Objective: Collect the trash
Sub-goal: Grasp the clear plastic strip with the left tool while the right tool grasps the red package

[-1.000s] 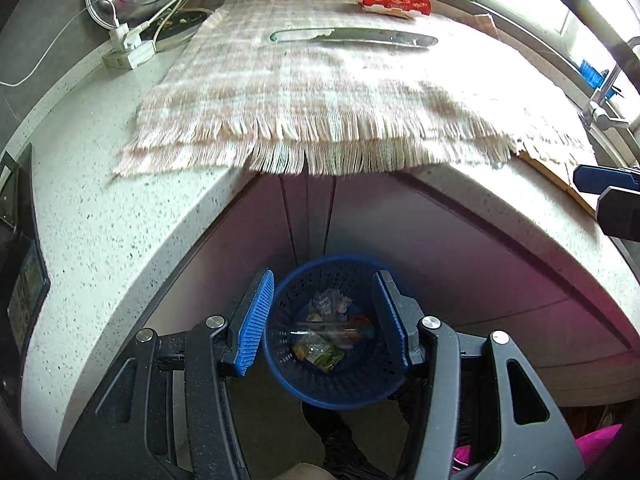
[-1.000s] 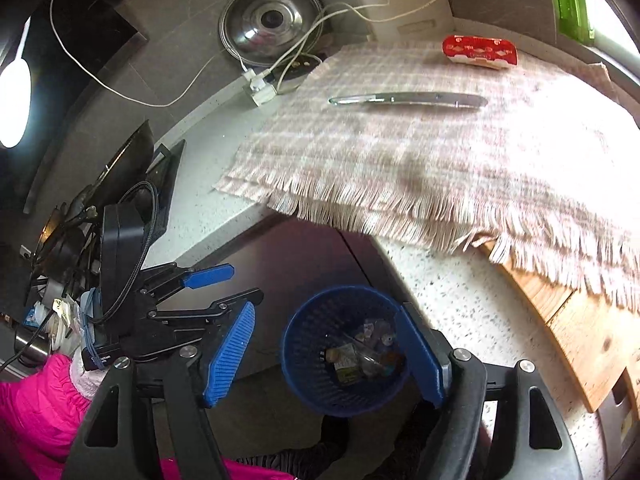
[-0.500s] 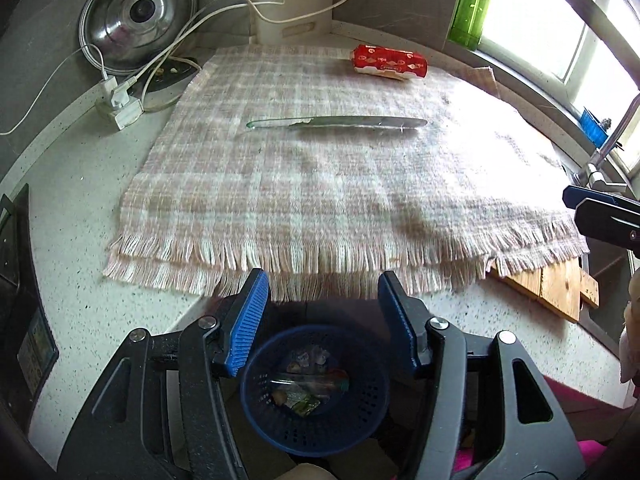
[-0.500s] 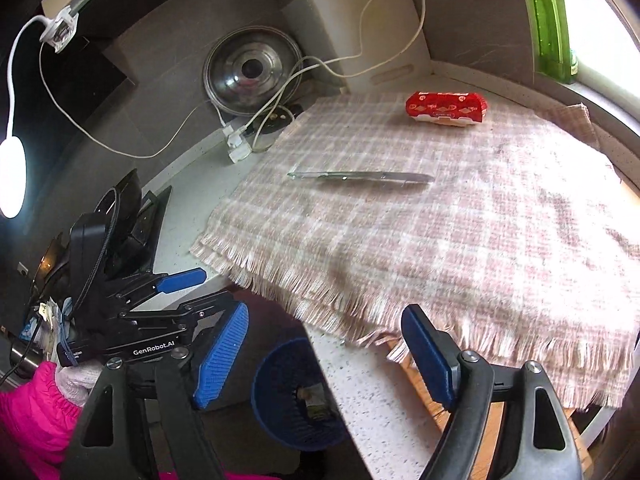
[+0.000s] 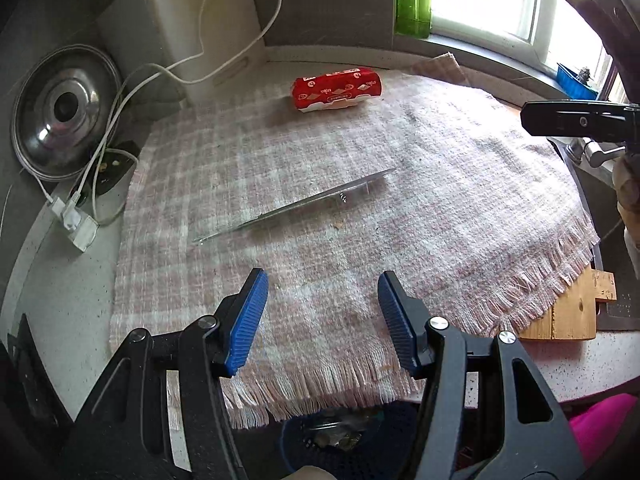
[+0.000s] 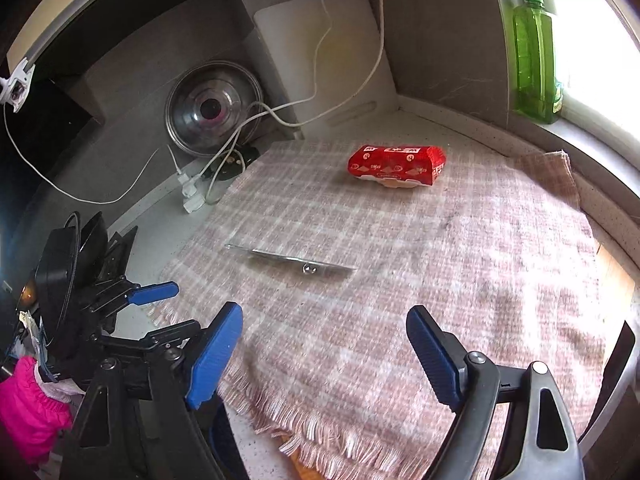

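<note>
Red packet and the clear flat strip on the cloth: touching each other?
Apart. In the right wrist view the red packet lies toward the back, the clear strip nearer the front, with bare checked cloth between them.

The left gripper (image 5: 320, 312) and the right gripper (image 6: 322, 344) are both being held level and forward, jaws spread wide with nothing between them.

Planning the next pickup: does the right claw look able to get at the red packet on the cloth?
Probably yes. The right claw is open and empty, and the red packet lies alone on the plaid cloth ahead of it. Only the flat clear strip lies between, off to the left.
</note>
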